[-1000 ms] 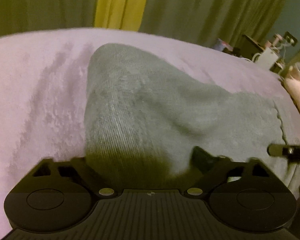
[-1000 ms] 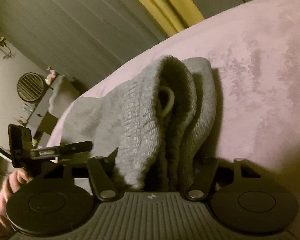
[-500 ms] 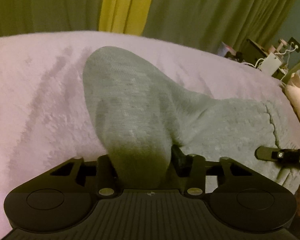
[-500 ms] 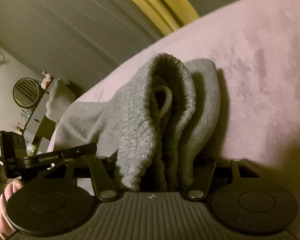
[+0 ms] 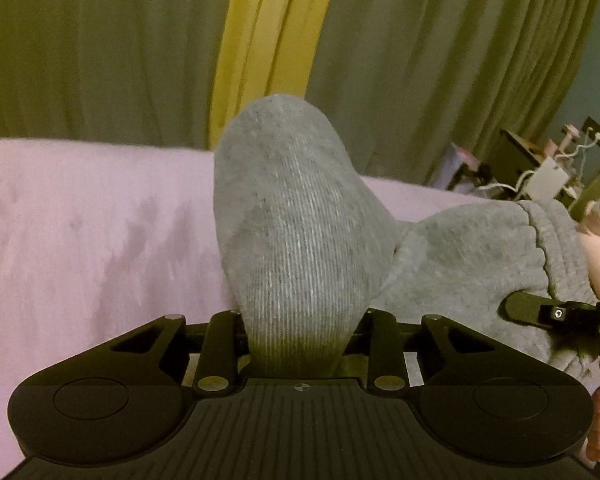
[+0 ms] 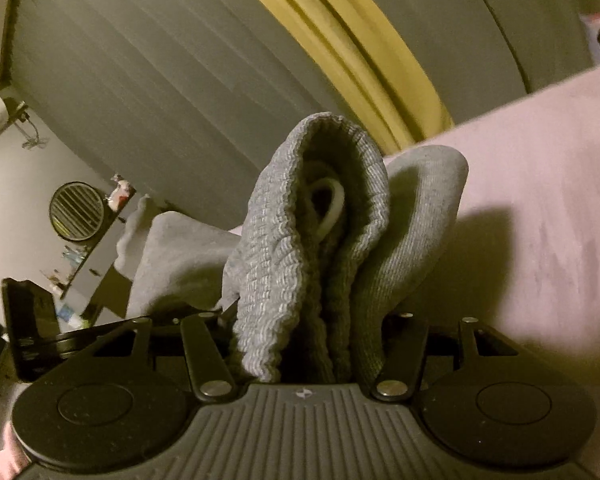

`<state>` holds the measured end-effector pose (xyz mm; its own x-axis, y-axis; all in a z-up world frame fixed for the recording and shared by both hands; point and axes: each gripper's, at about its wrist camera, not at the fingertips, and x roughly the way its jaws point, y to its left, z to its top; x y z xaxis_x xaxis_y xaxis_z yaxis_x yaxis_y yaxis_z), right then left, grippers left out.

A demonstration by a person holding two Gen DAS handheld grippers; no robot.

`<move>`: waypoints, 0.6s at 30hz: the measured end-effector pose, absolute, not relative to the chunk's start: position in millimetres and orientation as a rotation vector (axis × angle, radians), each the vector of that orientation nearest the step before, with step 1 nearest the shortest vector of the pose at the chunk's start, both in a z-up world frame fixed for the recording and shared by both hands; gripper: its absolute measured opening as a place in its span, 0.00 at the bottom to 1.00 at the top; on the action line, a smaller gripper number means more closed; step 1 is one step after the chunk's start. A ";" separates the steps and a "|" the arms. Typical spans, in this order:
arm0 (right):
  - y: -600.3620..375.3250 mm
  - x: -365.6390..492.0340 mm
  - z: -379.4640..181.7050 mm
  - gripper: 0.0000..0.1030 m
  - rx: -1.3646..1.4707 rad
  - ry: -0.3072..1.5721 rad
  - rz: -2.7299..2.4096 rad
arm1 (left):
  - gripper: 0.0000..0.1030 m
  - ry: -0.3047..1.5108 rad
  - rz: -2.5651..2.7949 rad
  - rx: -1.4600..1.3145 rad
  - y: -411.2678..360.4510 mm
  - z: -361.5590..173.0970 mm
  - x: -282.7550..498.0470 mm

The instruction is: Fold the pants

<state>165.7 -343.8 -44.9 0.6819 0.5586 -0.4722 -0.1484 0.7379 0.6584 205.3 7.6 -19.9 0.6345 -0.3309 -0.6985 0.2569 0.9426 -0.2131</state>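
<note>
Both grippers have the grey pants point(image 5: 300, 240) pinched already, so the relation that matters is how the cloth runs between them. The left gripper point(image 5: 298, 344) is closed on a plain ribbed fold, prob. a leg part, which stands up from the fingers. The right gripper point(image 6: 312, 356) is closed on the bunched waistband point(image 6: 300, 264), w/ a white drawstring loop point(image 6: 328, 208) visible inside. The pants' long axis seems to go from one gripper to the other, across the pink blanket point(image 5: 80, 220) of the bed. The rest of the cloth sags down onto the blanket between them, toward the right edge in the left view. Neither hand is nearer; each holds its own end. The next move, I judge, is to carry both ends the same way so the fold lands straight.
</note>
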 end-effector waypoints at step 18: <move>-313.6 171.0 -46.4 0.91 0.241 0.750 0.018 | 0.90 0.822 0.057 -0.072 55.8 -57.9 175.9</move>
